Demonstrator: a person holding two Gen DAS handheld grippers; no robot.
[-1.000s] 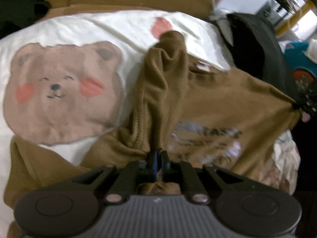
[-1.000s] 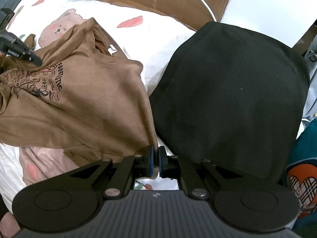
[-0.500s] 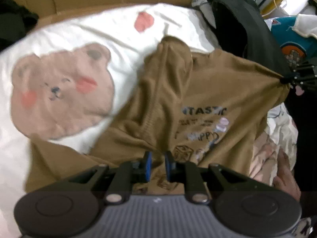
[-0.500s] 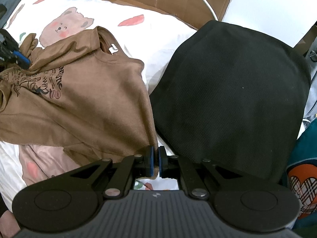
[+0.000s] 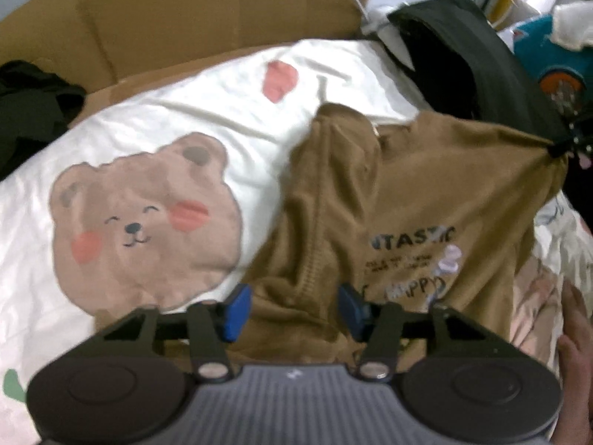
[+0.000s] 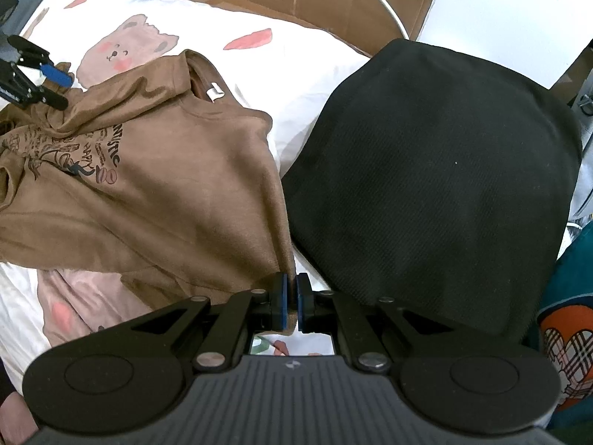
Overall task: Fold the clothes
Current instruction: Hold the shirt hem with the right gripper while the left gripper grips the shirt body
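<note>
A brown T-shirt [image 5: 426, 185] with dark print lies crumpled on a white sheet [image 5: 207, 126] with a bear print. My left gripper [image 5: 292, 311] hovers just above a bunched sleeve fold of the shirt. Its jaws are opening, and the blue pads [image 5: 235, 309] stand apart from the cloth below them. My right gripper [image 6: 291, 300] is shut on the shirt's [image 6: 166, 193] near right corner and holds that edge pulled taut. The right wrist view also shows the left gripper [image 6: 44, 78] at the far left over the shirt. In the left wrist view the right gripper [image 5: 559, 144] pinches the far corner.
A folded black garment [image 6: 437, 185] lies right of the shirt. Cardboard [image 5: 185, 18] with a white cable lines the back of the bed. Dark clothes [image 5: 29, 111] sit at the far left. A person's hand [image 5: 574, 333] rests at the right edge, beside a teal patterned item [image 6: 567, 326].
The left gripper's jaws parted and let go of the bunched brown fold, which sank onto the shirt; the gripper lifted slightly and rolled. The right gripper kept its grip and place.
</note>
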